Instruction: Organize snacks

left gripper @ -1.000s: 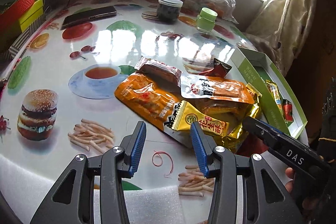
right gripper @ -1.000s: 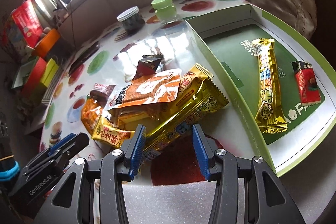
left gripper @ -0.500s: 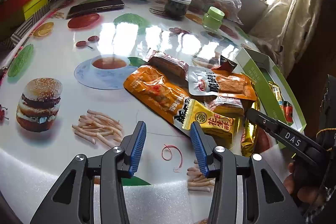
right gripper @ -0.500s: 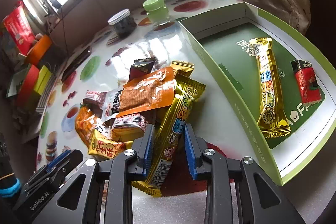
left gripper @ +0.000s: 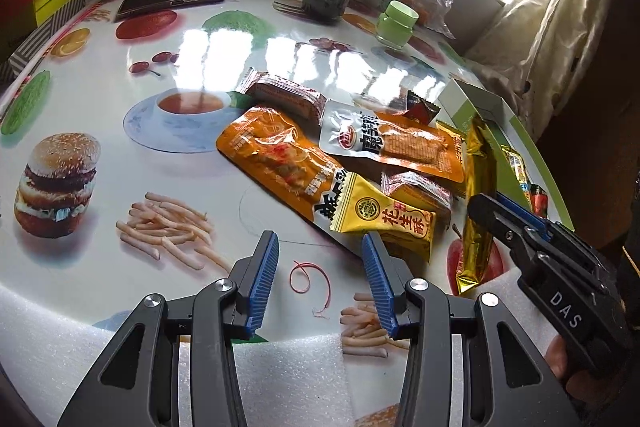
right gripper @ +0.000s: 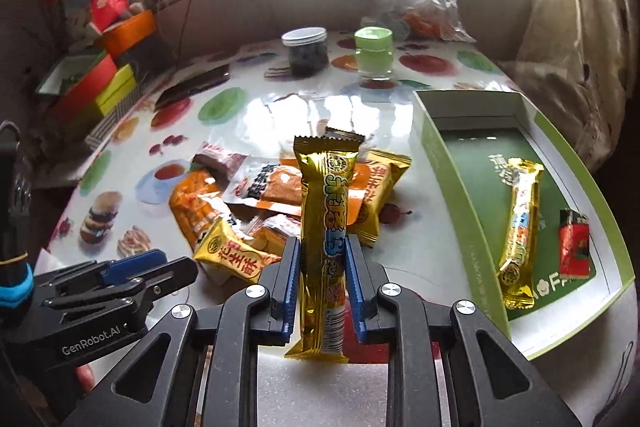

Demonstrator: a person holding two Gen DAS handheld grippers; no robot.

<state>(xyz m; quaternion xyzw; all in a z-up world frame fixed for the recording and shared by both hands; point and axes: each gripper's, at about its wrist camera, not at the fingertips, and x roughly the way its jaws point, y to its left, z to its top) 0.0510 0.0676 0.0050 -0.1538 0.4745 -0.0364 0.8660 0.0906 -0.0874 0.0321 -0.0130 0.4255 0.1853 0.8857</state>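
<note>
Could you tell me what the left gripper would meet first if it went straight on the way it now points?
Probably the bare table top just past the red rubber band; the left gripper points down between the printed fries and the yellow peanut snack packet. Depth is uncertain.

The tabletop point(left gripper: 100, 259) is glossy white, printed with a burger, fries, a teacup and red and green fruit. At the centre of the right wrist view stands a gold foil bar point(right gripper: 326, 239) with blue and white lettering. At right, the tray point(right gripper: 448, 195) has a light green wall and dark green floor, holding a second gold bar point(right gripper: 520, 231) and a red packet point(right gripper: 574, 247). Each claw has blue pads point(left gripper: 262, 281) on black arms.
</note>
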